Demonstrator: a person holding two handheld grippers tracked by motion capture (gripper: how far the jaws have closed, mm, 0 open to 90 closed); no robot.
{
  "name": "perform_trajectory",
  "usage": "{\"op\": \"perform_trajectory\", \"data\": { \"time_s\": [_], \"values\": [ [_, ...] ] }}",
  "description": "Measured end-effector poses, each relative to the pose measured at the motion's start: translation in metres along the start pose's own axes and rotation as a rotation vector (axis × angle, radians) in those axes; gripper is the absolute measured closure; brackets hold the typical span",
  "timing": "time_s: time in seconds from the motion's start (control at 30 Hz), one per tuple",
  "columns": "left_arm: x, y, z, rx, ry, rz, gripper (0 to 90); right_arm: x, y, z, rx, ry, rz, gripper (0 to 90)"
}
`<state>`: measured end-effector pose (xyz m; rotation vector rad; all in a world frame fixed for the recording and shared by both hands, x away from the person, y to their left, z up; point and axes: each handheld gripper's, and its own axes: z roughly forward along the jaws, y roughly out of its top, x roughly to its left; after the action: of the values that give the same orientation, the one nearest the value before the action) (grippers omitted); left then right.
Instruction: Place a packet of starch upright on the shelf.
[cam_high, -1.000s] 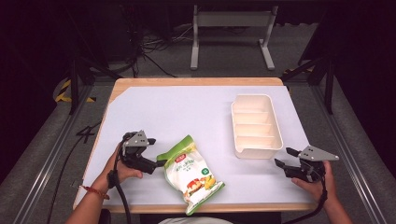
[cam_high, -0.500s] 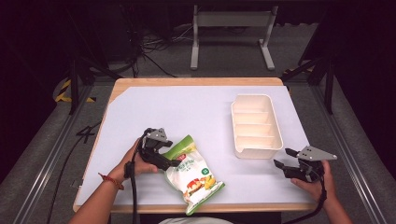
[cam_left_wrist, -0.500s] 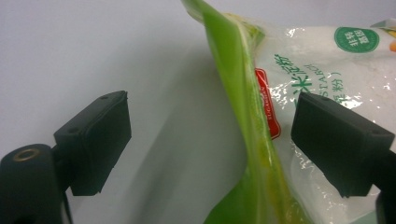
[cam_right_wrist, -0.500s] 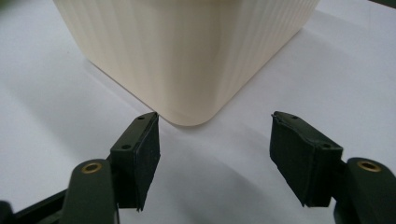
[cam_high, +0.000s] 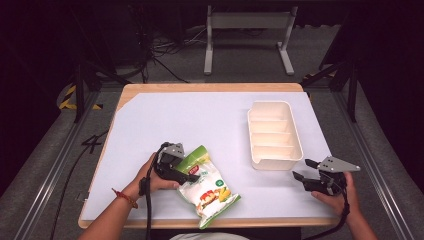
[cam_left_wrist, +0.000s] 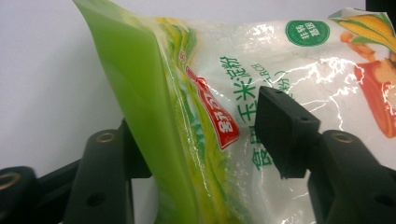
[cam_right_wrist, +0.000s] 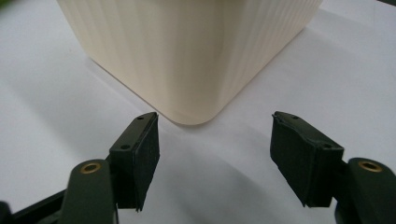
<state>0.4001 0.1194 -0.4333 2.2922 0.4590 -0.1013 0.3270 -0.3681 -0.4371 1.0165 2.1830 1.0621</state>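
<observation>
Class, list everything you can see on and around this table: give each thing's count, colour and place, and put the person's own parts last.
Snack bag: one, white and green with red print, near front edge, left of centre, its green end between the left gripper's jaws.
Divided tray: one, cream, four compartments, right side of table, holding nothing.
Table cover: one, white, over a wooden top.
Metal stand: one, grey, on the floor behind the table.
Left gripper: one, black, at the bag.
Right gripper: one, black, open, near the tray's front corner.
Hands: two; red band on left wrist.

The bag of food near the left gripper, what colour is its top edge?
Bright green, on the snack bag; the rest is white. It shows best in the left gripper view.
</observation>
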Motion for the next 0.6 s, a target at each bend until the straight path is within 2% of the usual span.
{"op": "perform_trajectory", "data": {
  "time_s": [0.03, 0.13, 0.23, 0.33, 0.47, 0.6],
  "values": [
    [0.000, 0.000, -0.001, -0.005, -0.001, 0.006, 52.2, 0.000, 0.000, 0.000, 0.000, 0.000, 0.000, 32.8],
    [-0.002, -0.001, -0.003, -0.015, -0.003, 0.014, 67.6, 0.000, 0.000, 0.000, 0.001, 0.001, 0.000, 32.8],
    [-0.006, -0.001, -0.004, -0.023, 0.019, 0.027, 77.9, 0.000, 0.000, 0.000, 0.001, 0.003, -0.001, 32.8],
    [-0.011, -0.002, -0.006, -0.056, 0.052, 0.049, 87.2, 0.000, 0.000, 0.000, 0.000, 0.003, 0.000, 32.7],
    [-0.017, -0.003, -0.007, -0.088, 0.082, 0.059, 88.4, 0.000, 0.000, -0.001, -0.005, 0.001, 0.000, 32.7],
    [-0.029, 0.002, -0.013, -0.145, 0.134, 0.098, 88.8, 0.000, 0.000, -0.001, -0.008, 0.000, 0.003, 32.7]
  ]
}}
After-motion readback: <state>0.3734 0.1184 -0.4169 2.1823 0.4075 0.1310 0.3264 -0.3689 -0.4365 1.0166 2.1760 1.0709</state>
